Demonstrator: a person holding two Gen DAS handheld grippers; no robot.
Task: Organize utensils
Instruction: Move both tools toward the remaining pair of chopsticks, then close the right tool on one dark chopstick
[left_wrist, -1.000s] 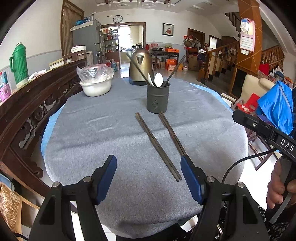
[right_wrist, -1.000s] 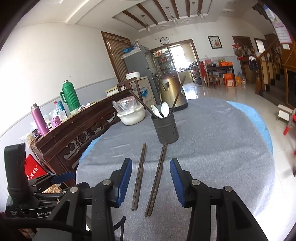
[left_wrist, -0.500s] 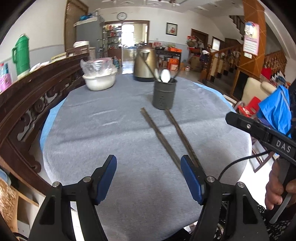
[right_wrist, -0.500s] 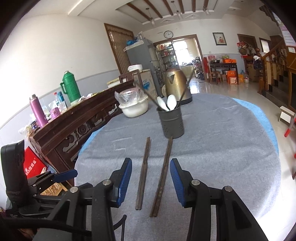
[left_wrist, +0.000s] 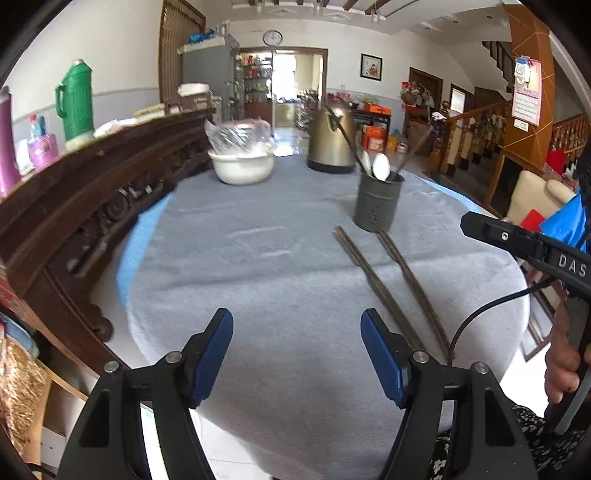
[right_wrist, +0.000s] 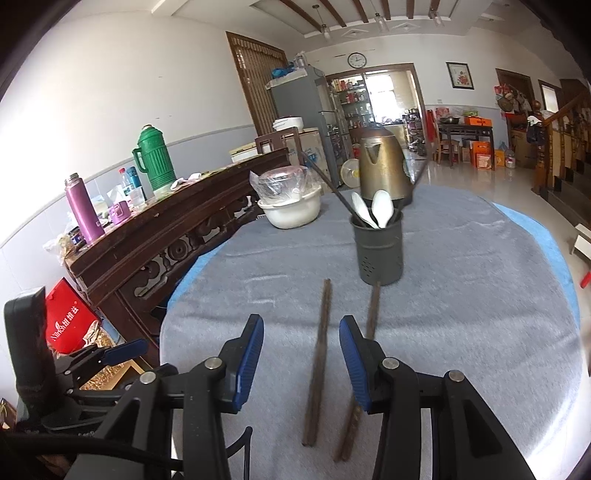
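Two dark wooden chopsticks lie side by side on the grey tablecloth, the left chopstick (right_wrist: 318, 354) and the right chopstick (right_wrist: 372, 314); they also show in the left wrist view (left_wrist: 373, 284) (left_wrist: 413, 280). Behind them stands a grey utensil holder (right_wrist: 378, 251) (left_wrist: 376, 203) with white spoons (right_wrist: 376, 212) and dark chopsticks in it. My right gripper (right_wrist: 301, 360) is open, low over the near part of the left chopstick. My left gripper (left_wrist: 296, 354) is open and empty over the table's near edge, left of the chopsticks.
A white bowl covered in plastic (right_wrist: 291, 208) (left_wrist: 242, 164) and a brass kettle (right_wrist: 382, 162) (left_wrist: 330, 144) stand at the table's far side. A carved wooden bench back (right_wrist: 177, 236) runs along the left. The right gripper's body (left_wrist: 532, 247) shows at the right.
Both grippers have shifted left and lower. The right gripper now straddles the left chopstick instead of both. The left gripper has swung away from the chopsticks. Both stay open.
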